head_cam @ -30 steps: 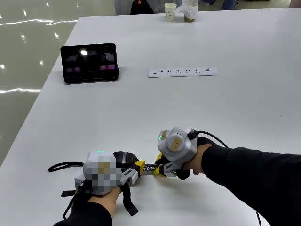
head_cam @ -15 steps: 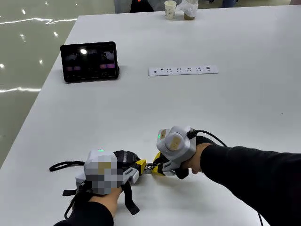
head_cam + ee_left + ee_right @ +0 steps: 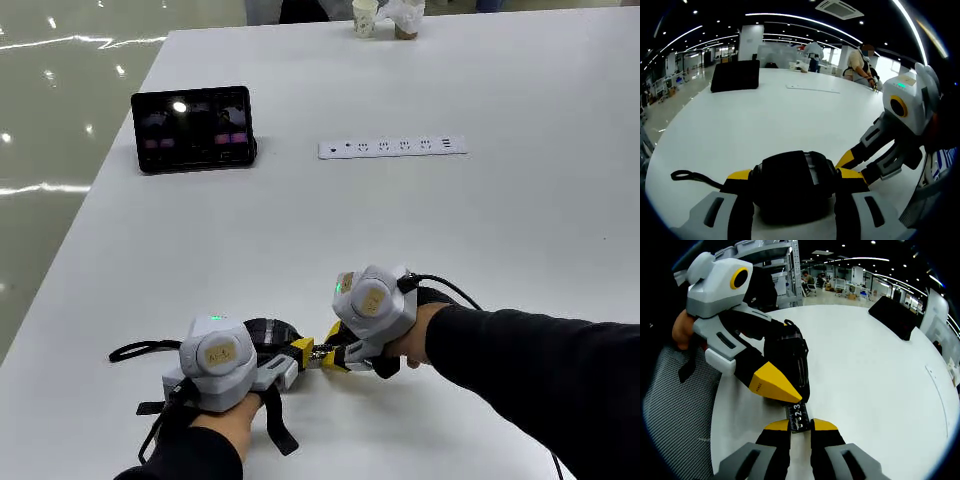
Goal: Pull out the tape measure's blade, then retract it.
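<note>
The black tape measure (image 3: 268,335), a rounded case with a black wrist strap (image 3: 133,351) looped out to its left, sat on the white table (image 3: 480,230) at the near edge, close in front of you. You had your left gripper (image 3: 290,362) clamped on the case, one yellow-tipped jaw on each side of it, as the left gripper view showed. Your right gripper (image 3: 332,358) met it from the right, its two jaws pressed together on the end of the dark steel blade (image 3: 797,416). Only a short length of blade was out of the case, and in the right gripper view you could read the numbers 2 and 3 on it just ahead of the fingertips. The tips of the two grippers were just beside each other. Farther back on the table stood a black tablet (image 3: 192,128) propped upright, with a white power strip (image 3: 392,148) lying flat to its right, well apart from your work. A paper cup (image 3: 365,17) stood at the far edge.
</note>
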